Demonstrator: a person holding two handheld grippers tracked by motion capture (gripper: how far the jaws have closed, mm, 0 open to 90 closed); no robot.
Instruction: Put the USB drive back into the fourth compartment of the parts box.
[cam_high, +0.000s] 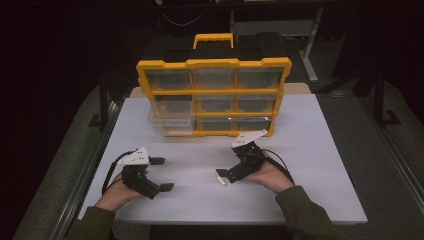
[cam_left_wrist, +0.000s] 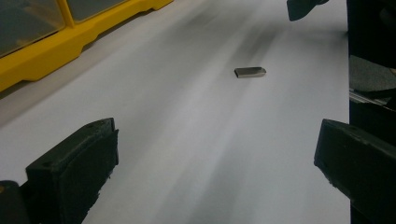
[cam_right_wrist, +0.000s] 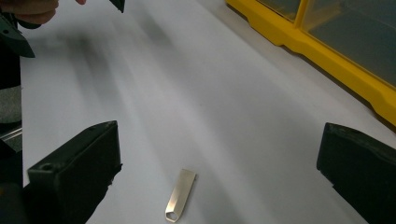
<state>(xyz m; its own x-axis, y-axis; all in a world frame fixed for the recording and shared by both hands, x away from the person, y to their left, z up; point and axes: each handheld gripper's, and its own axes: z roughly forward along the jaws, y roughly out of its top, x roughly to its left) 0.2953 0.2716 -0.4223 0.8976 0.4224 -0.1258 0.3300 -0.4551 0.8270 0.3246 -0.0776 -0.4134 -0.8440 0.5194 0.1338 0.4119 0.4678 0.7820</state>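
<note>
A small flat silver metal piece (cam_right_wrist: 180, 195) lies on the white table, low between the wide-apart jaws of my right gripper (cam_right_wrist: 217, 168), untouched. In the high view it is a pale speck (cam_high: 220, 180) by the right gripper (cam_high: 232, 167), which points left. From my left gripper (cam_left_wrist: 217, 163) the same piece (cam_left_wrist: 250, 72) lies well ahead on the table. The left gripper (cam_high: 161, 174) stands open at the front left, pointing right, nothing between its jaws.
A yellow organiser (cam_high: 214, 92) with clear drawers stands at the back centre of the table (cam_high: 310, 165); its lower-left drawer (cam_high: 171, 121) is pulled out. Its yellow base edge (cam_right_wrist: 327, 51) runs along the right gripper's far side.
</note>
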